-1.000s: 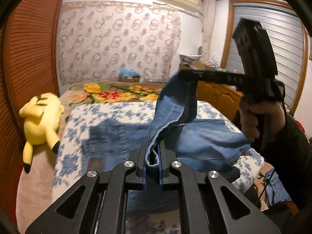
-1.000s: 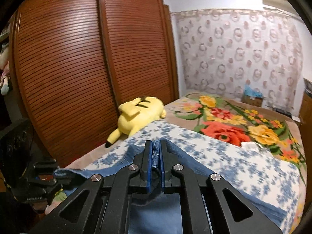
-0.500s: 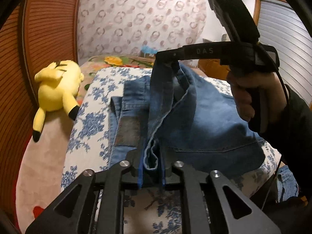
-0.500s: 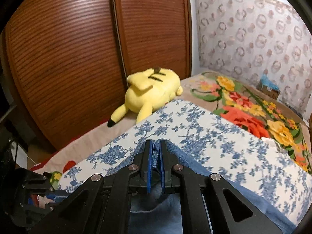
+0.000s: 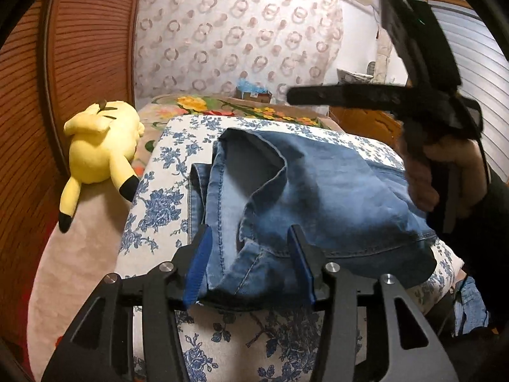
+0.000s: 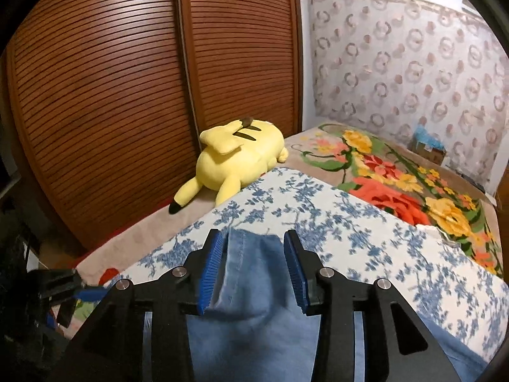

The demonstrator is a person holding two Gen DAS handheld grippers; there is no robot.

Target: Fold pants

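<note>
Blue denim pants lie folded over on the blue-flowered white cloth on the bed. My left gripper is open, its blue pads either side of the near denim edge, which lies loose between them. My right gripper is open too, with a denim hem lying slack between its pads. In the left wrist view the right gripper shows blurred above the far side of the pants, held by a hand.
A yellow plush toy lies left of the cloth, against the brown slatted wardrobe doors. A flowered blanket covers the far bed. A small box sits by the patterned curtain. A wooden cabinet stands at right.
Both grippers have opened and let go of the denim. The lifted pant part has dropped onto the rest of the pants. The right gripper has risen clear of the cloth.
</note>
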